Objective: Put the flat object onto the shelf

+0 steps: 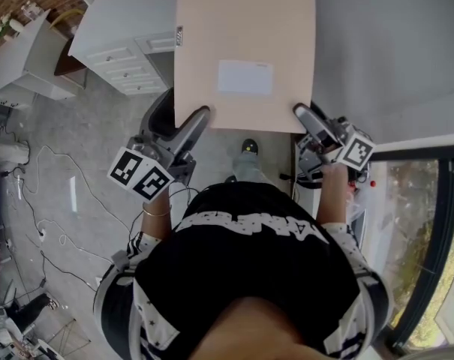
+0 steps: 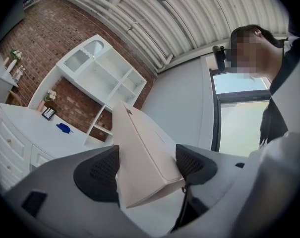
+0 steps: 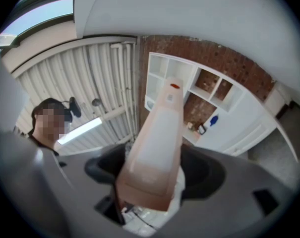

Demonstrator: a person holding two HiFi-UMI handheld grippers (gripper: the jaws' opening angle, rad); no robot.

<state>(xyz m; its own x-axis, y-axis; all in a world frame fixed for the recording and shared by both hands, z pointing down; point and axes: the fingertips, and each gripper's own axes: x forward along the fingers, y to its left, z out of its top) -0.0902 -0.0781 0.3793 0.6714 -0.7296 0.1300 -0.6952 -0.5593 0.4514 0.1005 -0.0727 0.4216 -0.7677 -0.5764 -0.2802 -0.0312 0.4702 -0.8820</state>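
Note:
A flat beige box (image 1: 245,43) with a pale label (image 1: 245,77) is held up in front of me by its near edge. My left gripper (image 1: 200,118) is shut on the box's near left corner. At the near right corner my right gripper (image 1: 305,115) is likewise shut on it. In the left gripper view the box (image 2: 140,152) sits wedged between the jaws of the left gripper (image 2: 147,170). In the right gripper view the box (image 3: 159,143) runs away from the right gripper (image 3: 152,175). The white shelf unit (image 2: 97,78) stands against a brick wall, also in the right gripper view (image 3: 189,88).
A white cabinet with drawers (image 1: 129,43) stands below the shelf; a blue item (image 2: 63,128) and a small frame (image 2: 48,113) lie on its top. Cables (image 1: 54,223) trail over the grey floor at left. A dark-framed window (image 1: 429,223) is at right.

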